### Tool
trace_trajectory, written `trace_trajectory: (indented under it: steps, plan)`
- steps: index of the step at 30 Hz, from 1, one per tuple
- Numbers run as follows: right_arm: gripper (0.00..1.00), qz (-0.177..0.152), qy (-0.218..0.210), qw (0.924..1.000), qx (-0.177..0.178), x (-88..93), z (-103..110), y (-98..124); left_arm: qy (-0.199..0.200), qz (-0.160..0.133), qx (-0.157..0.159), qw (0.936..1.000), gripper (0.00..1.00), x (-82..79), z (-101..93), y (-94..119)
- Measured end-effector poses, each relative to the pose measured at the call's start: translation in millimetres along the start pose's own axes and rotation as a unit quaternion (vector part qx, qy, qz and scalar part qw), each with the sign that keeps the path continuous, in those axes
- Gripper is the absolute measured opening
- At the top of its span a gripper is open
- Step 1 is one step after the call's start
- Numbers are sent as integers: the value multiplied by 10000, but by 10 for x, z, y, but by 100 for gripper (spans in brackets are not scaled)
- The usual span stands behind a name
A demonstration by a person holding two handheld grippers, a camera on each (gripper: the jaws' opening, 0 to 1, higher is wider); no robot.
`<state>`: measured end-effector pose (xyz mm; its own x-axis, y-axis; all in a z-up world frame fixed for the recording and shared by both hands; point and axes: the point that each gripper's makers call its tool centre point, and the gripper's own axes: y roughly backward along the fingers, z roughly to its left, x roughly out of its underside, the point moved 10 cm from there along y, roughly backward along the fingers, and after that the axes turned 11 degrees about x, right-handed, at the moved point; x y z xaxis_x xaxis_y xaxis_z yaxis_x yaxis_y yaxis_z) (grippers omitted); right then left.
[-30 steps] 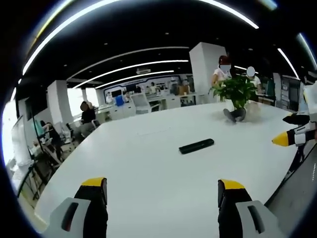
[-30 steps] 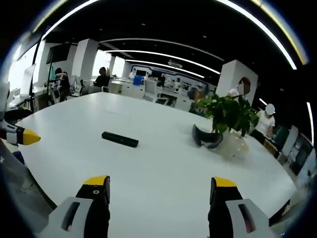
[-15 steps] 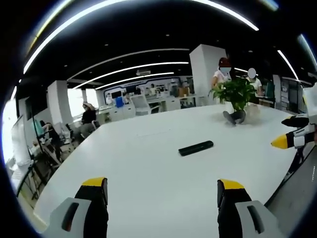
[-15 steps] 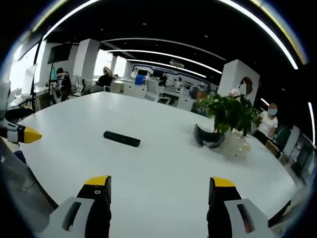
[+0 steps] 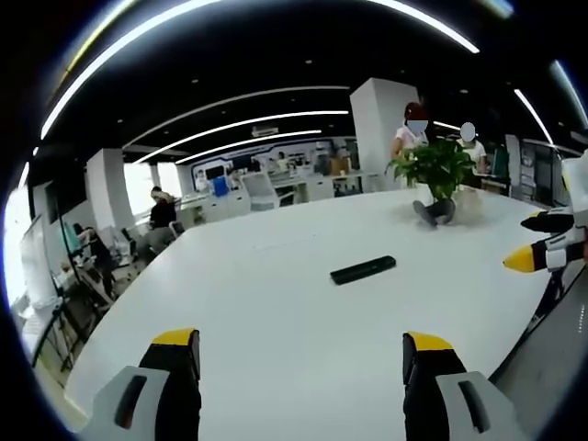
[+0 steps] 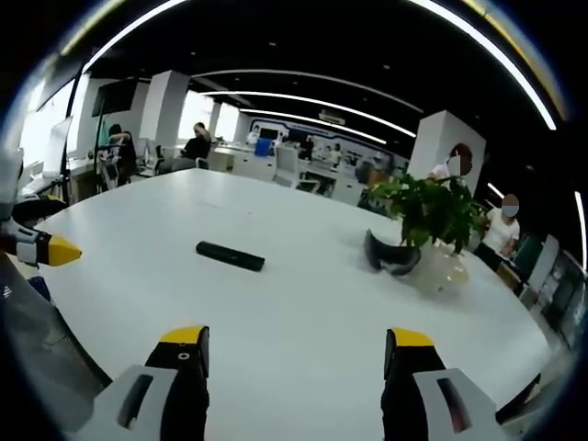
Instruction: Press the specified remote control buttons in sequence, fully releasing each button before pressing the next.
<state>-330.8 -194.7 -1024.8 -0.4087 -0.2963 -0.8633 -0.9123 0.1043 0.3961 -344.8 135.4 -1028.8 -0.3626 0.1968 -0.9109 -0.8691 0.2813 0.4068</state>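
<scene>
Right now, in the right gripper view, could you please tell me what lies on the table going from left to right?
Left claw's yellow tip → black remote control → dark curved object at the foot of the plant → potted plant.

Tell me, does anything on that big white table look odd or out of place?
Nothing stands out. The black remote control lies flat on the white table, the potted plant stands upright, and a dark curved object rests beside it. No spills or damage show.
</scene>
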Motion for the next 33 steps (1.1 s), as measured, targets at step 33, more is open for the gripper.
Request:
trace_trajectory:
  steps: [33]
  plan:
    - [71,71,53,9999,-95,17,12,-18,-828,-102,1370,9870,88,-842,155,-753]
